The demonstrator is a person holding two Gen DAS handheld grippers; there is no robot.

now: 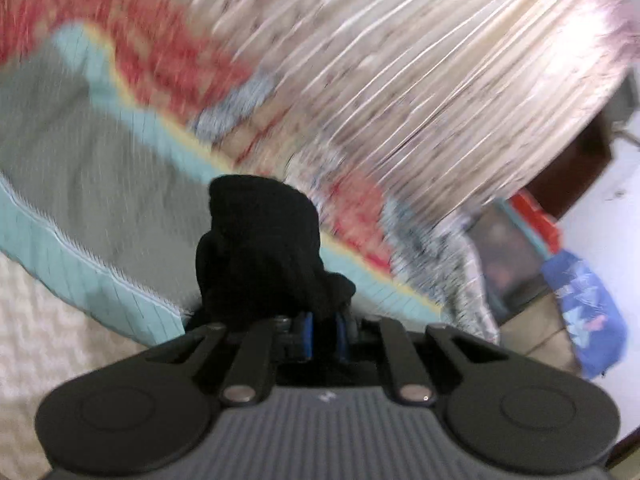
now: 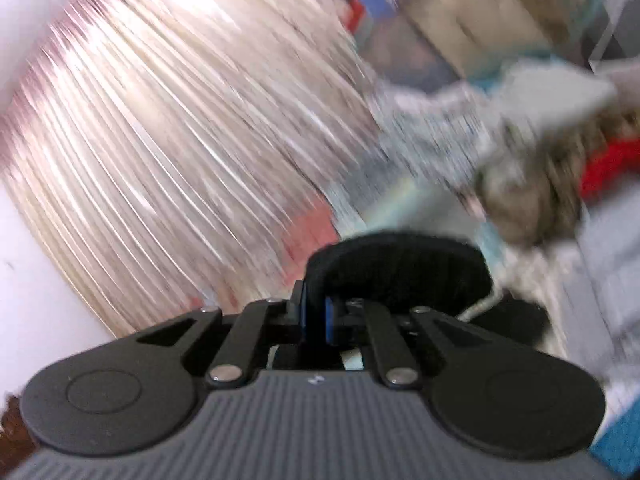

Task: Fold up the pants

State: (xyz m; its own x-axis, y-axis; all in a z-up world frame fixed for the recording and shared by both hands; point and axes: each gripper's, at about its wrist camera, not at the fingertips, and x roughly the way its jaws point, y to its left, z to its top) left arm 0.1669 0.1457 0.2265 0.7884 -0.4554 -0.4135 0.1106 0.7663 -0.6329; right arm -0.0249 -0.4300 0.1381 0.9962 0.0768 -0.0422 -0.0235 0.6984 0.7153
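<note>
Pale pleated curtain glowing, backlit. Bed with grey-teal quilt, red-patterned blanket. White wall right. All motion-blurred.

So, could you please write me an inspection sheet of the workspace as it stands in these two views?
Surface: bed with a teal-edged grey blanket and a red patterned cover; both views motion-blurred.
Job's things: black pants, bunched, pinched at both ends.
Clutter: blue bag and red item beside the bed; blurred piles in the right view.
Grippers: left hand-held gripper shut on pants; right hand-held gripper shut on pants.
Cables: a light cord, unclear.
Surroundings: pale curtain, white wall.
</note>
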